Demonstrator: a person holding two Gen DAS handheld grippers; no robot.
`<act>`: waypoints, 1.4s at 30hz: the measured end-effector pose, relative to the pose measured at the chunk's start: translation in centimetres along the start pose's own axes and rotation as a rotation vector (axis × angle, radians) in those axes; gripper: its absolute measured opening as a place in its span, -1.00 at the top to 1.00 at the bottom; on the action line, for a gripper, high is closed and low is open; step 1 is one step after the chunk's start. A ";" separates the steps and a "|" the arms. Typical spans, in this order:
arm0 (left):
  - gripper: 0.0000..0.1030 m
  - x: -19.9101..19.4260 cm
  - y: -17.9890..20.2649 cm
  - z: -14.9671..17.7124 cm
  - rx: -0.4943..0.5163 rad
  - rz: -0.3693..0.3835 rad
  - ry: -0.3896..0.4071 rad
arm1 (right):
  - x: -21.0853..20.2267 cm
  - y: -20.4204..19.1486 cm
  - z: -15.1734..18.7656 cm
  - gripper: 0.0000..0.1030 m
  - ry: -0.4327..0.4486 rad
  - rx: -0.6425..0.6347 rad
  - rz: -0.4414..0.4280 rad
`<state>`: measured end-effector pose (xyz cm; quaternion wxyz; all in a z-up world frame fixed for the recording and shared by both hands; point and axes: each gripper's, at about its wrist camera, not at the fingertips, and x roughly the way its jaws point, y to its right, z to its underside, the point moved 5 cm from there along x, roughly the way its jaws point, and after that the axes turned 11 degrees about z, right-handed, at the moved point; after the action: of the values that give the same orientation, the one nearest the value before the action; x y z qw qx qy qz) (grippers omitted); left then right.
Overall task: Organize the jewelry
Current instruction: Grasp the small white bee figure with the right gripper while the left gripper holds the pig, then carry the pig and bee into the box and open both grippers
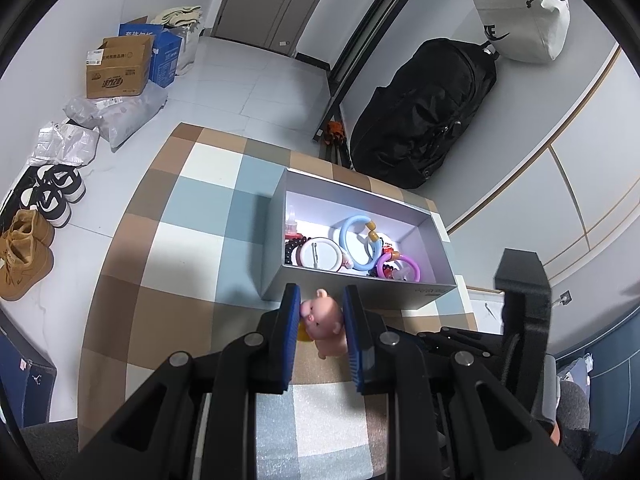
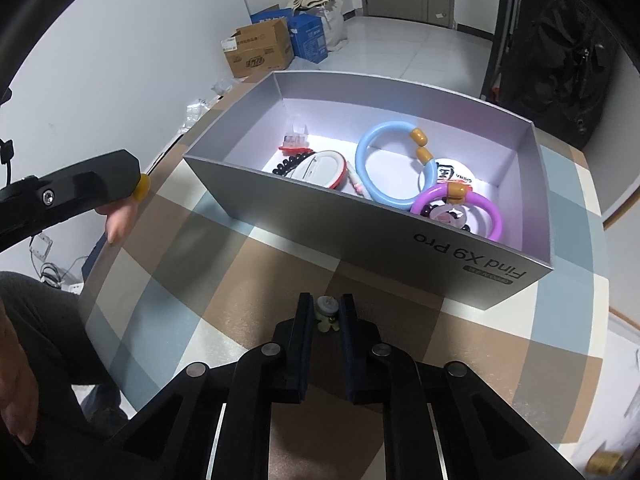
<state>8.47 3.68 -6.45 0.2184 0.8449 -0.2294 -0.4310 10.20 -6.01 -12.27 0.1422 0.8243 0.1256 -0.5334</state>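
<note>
Left wrist shows left tongs (image 1: 320, 312) clamping a pink pig charm (image 1: 322, 320); right tongs (image 2: 326, 316) pinch a small trinket (image 2: 327, 312).

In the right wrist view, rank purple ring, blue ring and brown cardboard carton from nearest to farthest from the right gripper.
1. Purple ring, near right end of the grey box beyond the right gripper.
2. Blue ring, mid-box.
3. Brown cardboard carton, on the floor, far left.

Black hand-held gripper (image 1: 320, 300), blue ribbed pads (image 1: 291, 320)
</note>
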 end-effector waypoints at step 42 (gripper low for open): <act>0.68 3.5 2.5 -3.8 0.017 0.028 0.054 | -7.7 6.1 -5.2 0.77 0.270 0.263 -0.143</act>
<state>12.93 0.30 -5.22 0.2233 0.8549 -0.2389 -0.4027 13.70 -10.21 -2.61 -0.0232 0.8887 0.1311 -0.4388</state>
